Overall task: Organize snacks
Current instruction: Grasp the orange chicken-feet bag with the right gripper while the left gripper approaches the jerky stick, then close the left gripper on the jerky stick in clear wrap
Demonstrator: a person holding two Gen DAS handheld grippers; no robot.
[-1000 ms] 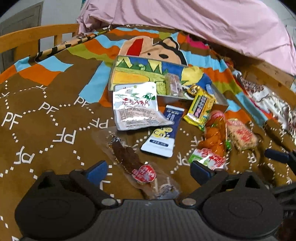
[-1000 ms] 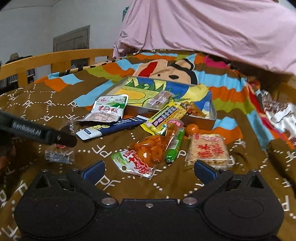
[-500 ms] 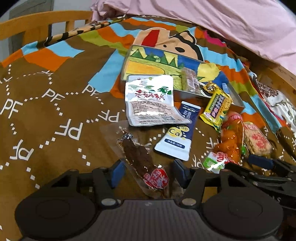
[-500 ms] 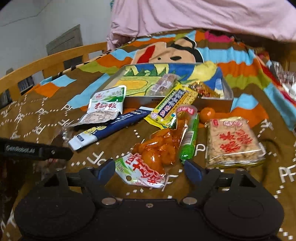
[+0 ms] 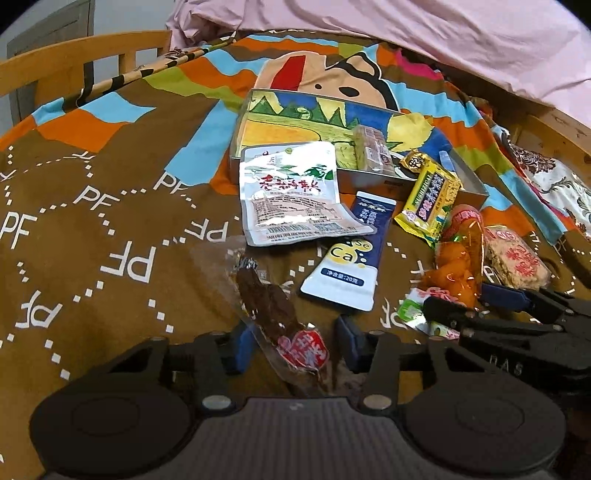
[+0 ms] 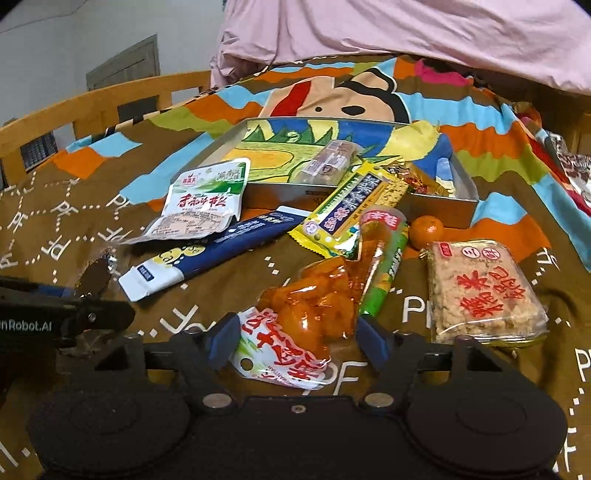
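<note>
My left gripper point(image 5: 295, 345) points down at a clear packet of brown dried meat with a red label point(image 5: 280, 321). Its jaws are closing with the packet's near end between them, and the pads stand just off it. My right gripper point(image 6: 297, 338) straddles an orange snack packet with a white and red end point(image 6: 306, 325); its jaws are closing too, the pads at the packet's edges. In the left wrist view the right gripper point(image 5: 469, 302) sits over that orange packet point(image 5: 454, 266). A metal box with a cartoon lining point(image 6: 280, 195) lies behind the snacks.
Loose on the brown bedspread: a white-green pouch point(image 5: 291, 192), a blue-white sachet point(image 5: 351, 258), a yellow packet point(image 5: 428, 199), a rice cracker block point(image 6: 480, 291), a green sausage stick point(image 6: 384, 273) and a small orange point(image 6: 426, 230). A wooden rail point(image 6: 110, 99) runs left; a pink quilt point(image 6: 406, 29) lies behind.
Both grippers' jaws have narrowed from wide open. The right gripper came forward and down over the orange packet. The left one edged closer around the meat packet.
</note>
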